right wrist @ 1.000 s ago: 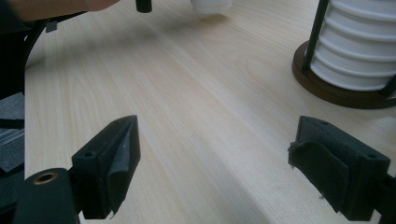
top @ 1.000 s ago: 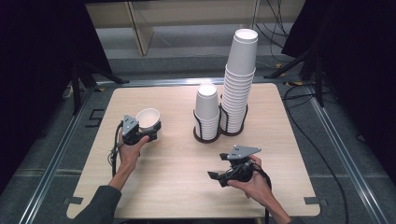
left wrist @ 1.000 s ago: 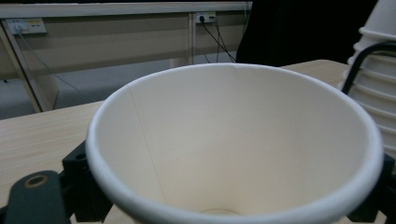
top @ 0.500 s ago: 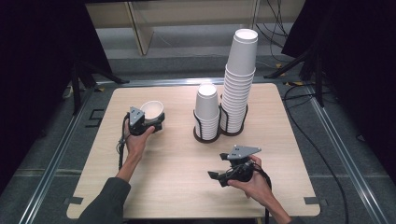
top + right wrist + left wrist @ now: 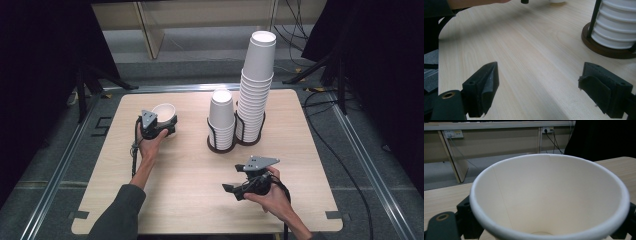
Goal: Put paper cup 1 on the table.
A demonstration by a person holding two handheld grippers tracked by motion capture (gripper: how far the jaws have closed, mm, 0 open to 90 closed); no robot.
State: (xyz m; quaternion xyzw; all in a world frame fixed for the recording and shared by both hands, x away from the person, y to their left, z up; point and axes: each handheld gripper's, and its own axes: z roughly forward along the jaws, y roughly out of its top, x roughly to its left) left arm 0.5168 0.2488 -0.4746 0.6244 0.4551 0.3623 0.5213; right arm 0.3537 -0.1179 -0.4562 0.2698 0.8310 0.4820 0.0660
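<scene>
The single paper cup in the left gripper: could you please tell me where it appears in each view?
High view: the paper cup is left of centre, mouth up, between the left gripper's jaws.
Left gripper view: its open mouth spans the frame.
Right gripper view: a white sliver at the top edge may be it.
Shared landmark: the wooden table.

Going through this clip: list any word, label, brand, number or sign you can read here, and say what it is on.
None can be read.
The paper cup in the left tool is plain white inside.
The two cup stacks show no print.
The wall sockets in the left gripper view carry nothing legible; any marks there are too small and blurred.
</scene>
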